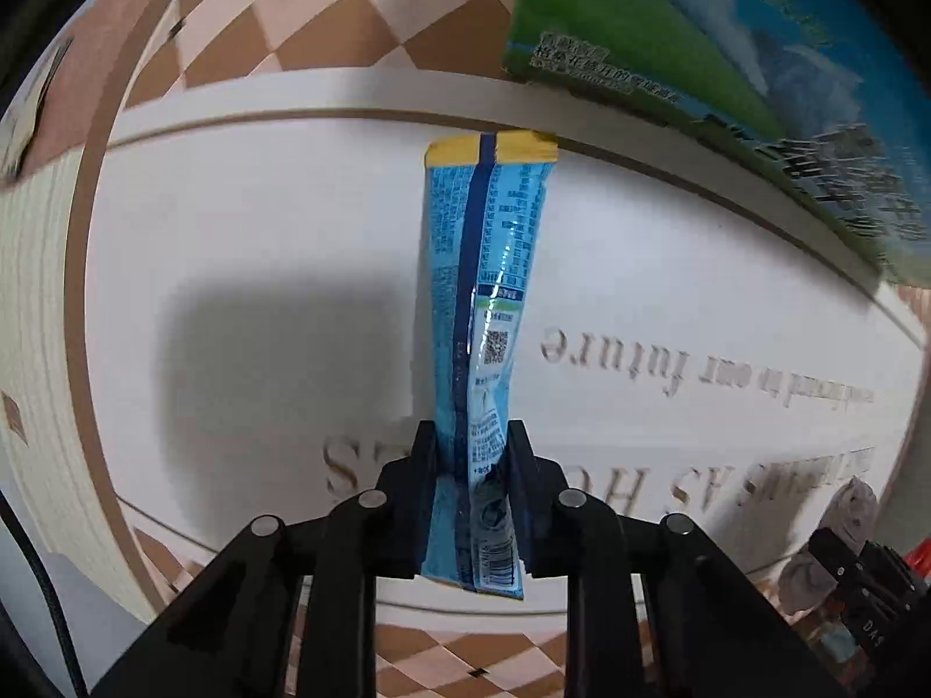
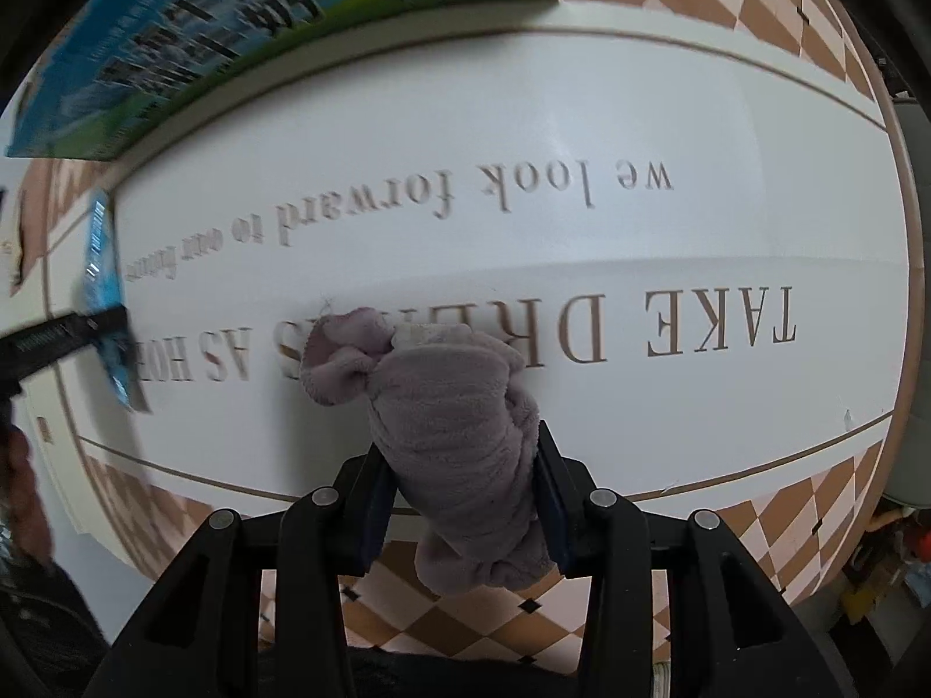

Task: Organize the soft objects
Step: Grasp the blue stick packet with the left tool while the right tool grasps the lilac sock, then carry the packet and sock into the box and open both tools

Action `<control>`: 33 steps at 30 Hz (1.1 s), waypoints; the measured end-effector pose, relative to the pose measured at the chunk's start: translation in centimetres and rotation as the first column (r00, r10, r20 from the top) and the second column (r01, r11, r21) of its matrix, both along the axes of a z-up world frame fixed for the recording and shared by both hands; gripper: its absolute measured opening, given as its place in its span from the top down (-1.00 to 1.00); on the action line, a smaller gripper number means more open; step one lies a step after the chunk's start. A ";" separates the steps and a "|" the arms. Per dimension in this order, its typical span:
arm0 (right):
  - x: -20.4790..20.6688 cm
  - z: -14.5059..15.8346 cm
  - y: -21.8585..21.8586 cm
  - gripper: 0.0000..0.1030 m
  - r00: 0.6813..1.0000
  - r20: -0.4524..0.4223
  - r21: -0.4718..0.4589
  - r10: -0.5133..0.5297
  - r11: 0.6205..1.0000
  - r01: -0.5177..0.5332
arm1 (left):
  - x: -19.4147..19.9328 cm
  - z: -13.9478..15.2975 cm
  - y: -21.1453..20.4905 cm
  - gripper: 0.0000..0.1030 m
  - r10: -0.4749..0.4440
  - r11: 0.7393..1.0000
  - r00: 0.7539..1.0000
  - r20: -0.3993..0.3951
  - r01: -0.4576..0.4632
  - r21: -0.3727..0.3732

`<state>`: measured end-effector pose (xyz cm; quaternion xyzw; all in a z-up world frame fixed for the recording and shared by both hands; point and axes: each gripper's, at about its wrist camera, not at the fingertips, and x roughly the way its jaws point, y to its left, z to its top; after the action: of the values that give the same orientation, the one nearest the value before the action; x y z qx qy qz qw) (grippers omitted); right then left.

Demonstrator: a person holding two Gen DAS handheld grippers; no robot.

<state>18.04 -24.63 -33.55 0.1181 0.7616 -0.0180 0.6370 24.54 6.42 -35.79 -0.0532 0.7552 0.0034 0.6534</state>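
**Both my grippers loaded over the white mat**

Closest to me, my left gripper (image 1: pixel 470 488) is pinching a long blue snack packet (image 1: pixel 486 314) near its lower end, its fingers (image 1: pixel 422 500) pressed against either side of the wrapper. The packet runs away from me along the fingers, its dark blue seam facing the camera and its yellow-edged far end reaching the mat's far border.

My right gripper (image 2: pixel 462 500) is clamped around a mauve fleece cloth (image 2: pixel 448 407), bunched thick between the fingers (image 2: pixel 550 500); a knotted lobe of it pokes out forward and to the left, and some hangs below the jaws.

Under both lies the white mat (image 2: pixel 669 104) with tan upside-down lettering and a thin brown border line, resting on a tan-and-cream checkered cloth (image 2: pixel 774 529). From the right wrist view the left gripper and its packet show at the far left edge, well apart from the fleece.

Farthest off, a green and blue printed box (image 1: pixel 669 41) sits at the mat's far edge.
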 end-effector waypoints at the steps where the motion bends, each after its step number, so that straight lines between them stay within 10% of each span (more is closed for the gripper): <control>1: 0.3 0.7 0.5 0.13 1.000 0.010 0.006 0.000 1.000 -0.001 | -0.7 0.5 0.0 0.62 -0.003 1.000 1.000 0.014 0.003 0.007; 17: 3.5 12.7 2.2 0.15 0.973 0.229 0.071 0.040 0.996 -0.058 | -3.0 12.2 -3.0 0.73 -0.041 0.996 0.962 0.271 0.062 -0.067; 33: 8.9 20.9 2.1 0.15 0.911 0.413 0.044 0.016 0.998 -0.038 | 7.6 24.1 -4.6 0.73 -0.065 0.991 0.862 0.502 0.116 -0.071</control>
<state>26.90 -22.50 -12.65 0.1251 0.6119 0.0356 0.7802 32.16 1.85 -11.67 -0.0491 0.5618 -0.0784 0.8221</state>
